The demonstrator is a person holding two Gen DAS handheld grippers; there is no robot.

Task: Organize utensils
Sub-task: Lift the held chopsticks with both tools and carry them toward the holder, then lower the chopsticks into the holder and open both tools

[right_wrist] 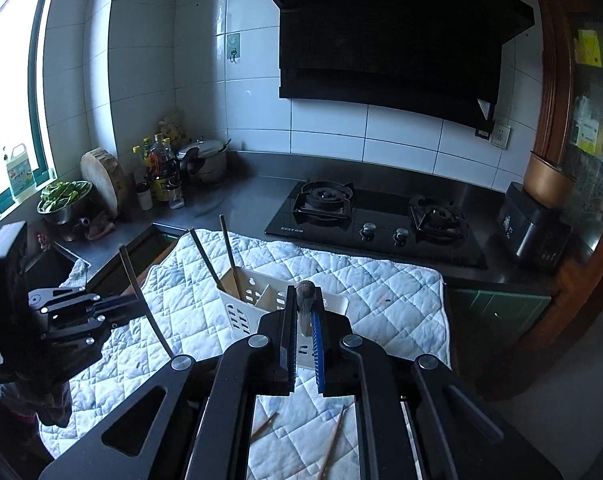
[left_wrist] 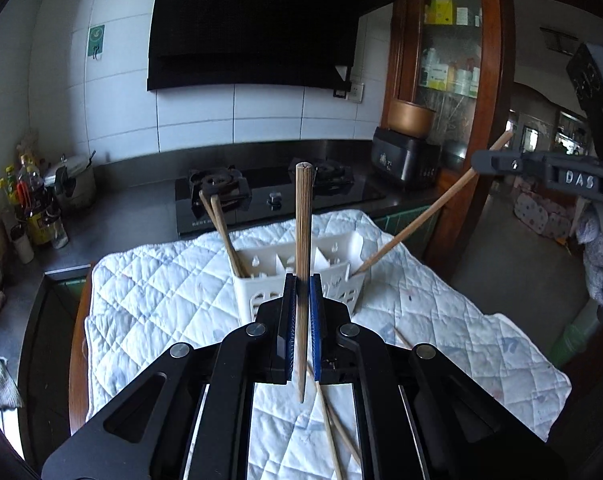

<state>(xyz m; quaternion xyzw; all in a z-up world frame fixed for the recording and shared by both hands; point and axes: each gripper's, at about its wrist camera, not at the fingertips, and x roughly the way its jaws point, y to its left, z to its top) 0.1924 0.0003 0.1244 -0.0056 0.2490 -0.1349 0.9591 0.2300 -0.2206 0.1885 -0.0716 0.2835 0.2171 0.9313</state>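
Chopsticks are what you hold in both tools: your left gripper is clamped tight on one wooden chopstick standing upright, and your right gripper is pinched on another chopstick seen almost end-on. Ahead at twelve o'clock sits the white utensil caddy on the quilted mat, with two chopsticks leaning in its compartment at ten o'clock. Loose chopsticks lie on the mat under your left tool, at six o'clock. Beyond the mat, the gas stove fills the counter from twelve to two o'clock; bottles and a pot crowd ten o'clock. Open mat lies at three o'clock beside the caddy.
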